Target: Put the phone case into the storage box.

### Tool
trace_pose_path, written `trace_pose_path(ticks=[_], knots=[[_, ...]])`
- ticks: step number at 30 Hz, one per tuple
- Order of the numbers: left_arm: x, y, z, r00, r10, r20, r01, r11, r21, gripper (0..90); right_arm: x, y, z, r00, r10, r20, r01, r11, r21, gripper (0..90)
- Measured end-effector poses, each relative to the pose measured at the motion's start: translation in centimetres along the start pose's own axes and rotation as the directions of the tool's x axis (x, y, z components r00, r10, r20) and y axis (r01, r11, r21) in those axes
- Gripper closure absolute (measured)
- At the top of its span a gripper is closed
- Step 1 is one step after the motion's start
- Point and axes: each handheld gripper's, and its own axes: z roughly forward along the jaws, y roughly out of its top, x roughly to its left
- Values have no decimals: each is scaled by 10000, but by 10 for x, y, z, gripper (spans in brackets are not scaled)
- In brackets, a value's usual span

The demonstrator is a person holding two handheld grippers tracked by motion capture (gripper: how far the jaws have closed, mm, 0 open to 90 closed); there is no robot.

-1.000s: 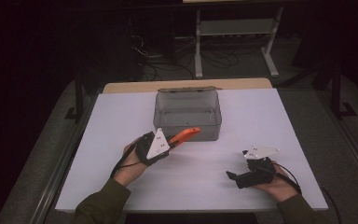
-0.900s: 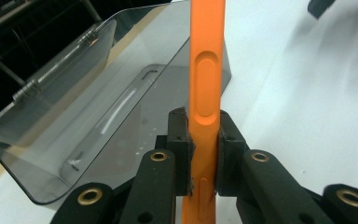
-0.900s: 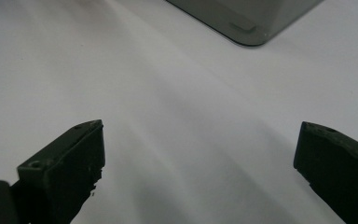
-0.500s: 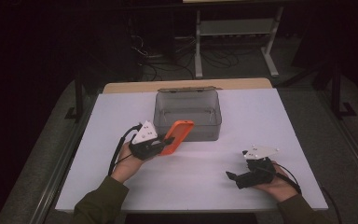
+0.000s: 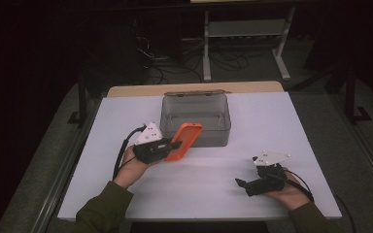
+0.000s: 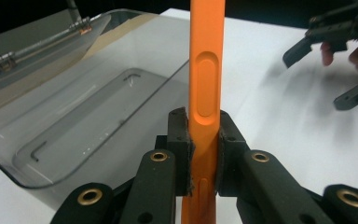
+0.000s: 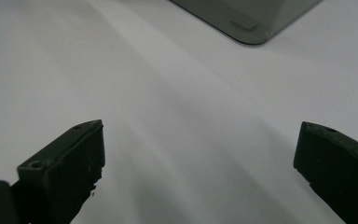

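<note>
Left gripper (image 5: 171, 147): jaws clamped on an orange phone case (image 5: 184, 141); in the left gripper view the two black pads (image 6: 181, 140) press on the case's opposite faces, the case (image 6: 207, 84) standing edge-on between them with an oblong button recess on the edge facing the camera. From the high view the case is held clear of the white table (image 5: 102, 160), tilted, its upper end against or just in front of the near wall of the clear grey plastic box (image 5: 195, 118); whether case and box touch cannot be told. The gripper's grey three-cornered plate (image 5: 148, 133) sits on top of it; a black cable (image 5: 122, 153) loops from it along the person's left hand (image 5: 132, 170).

Plastic box: lid open and leaning back on its hinges at the far side (image 6: 37, 42); it stands at the middle of the table's far half; the left gripper view shows its see-through wall and floor (image 6: 74, 121) just beside the case.

Right gripper (image 5: 243, 183): jaws released, well apart, nothing between them; the right gripper view shows the two pads (image 7: 70, 158) spread wide over bare table surface, with a corner of the box (image 7: 251, 21) at the top edge. This gripper rests low at the table's near right, held in the right hand (image 5: 286, 191), well apart from the case and the box.

Both forearms enter from the near edge in olive sleeves (image 5: 99, 211).
</note>
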Motion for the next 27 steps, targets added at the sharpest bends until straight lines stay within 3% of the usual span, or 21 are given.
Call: trace_pose_path(ticks=[10, 27], knots=[[10, 27, -8, 9994, -61, 355, 73, 9994, -348, 795, 0, 0, 0, 10000, 15, -19, -15, 10000, -7, 15], [27, 62, -9, 9977, -124, 668, 159, 9985, -520, 795, 0, 0, 0, 10000, 45, -46, -45, 10000, -4, 15]])
